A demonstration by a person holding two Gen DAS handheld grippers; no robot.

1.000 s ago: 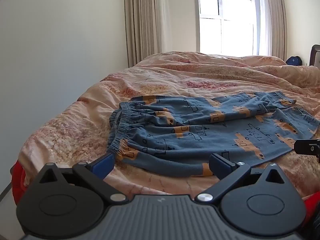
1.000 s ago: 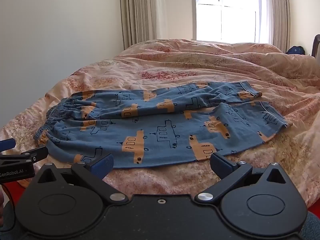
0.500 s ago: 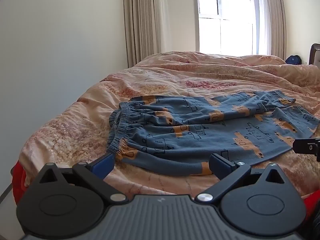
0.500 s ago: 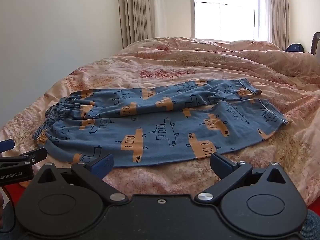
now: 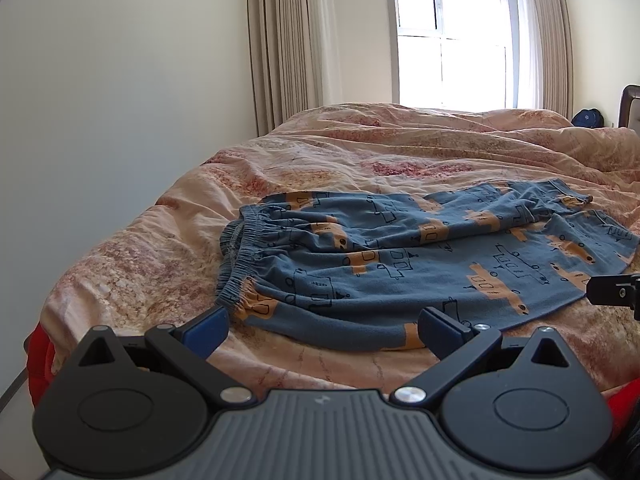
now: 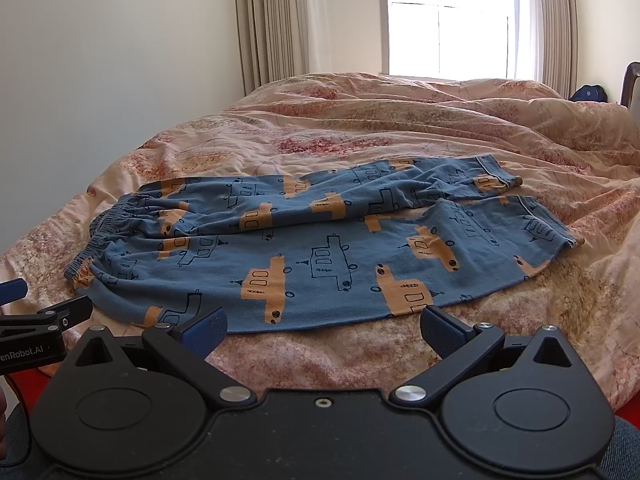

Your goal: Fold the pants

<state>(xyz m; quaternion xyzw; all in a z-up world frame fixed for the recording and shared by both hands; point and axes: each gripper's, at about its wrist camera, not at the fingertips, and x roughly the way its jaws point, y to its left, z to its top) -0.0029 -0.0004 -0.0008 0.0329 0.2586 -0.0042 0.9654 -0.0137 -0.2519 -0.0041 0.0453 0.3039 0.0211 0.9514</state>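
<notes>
Blue pants (image 5: 400, 268) (image 6: 320, 248) printed with orange trucks lie spread on the bed, elastic waistband to the left, both legs running right. My left gripper (image 5: 324, 330) hovers open just short of the near hem, close to the waistband end. The right gripper (image 6: 324, 326) is also open, at the near edge of the front leg around its middle. Nothing sits between either pair of blue pads. The tip of the right gripper (image 5: 612, 296) shows at the left view's right edge; the left gripper (image 6: 36, 320) shows at the right view's left edge.
The bed carries a rumpled pink floral duvet (image 5: 440, 148) (image 6: 420, 120). A plain wall runs along the left, curtains and a bright window stand behind. A dark headboard (image 5: 630, 106) and a blue bag (image 5: 588, 117) sit at far right. Something red (image 5: 38, 360) shows below the bed's near edge.
Both grippers have crept slightly forward toward the pants; the right view has drawn closer. Both stay open and the pants have not moved.
</notes>
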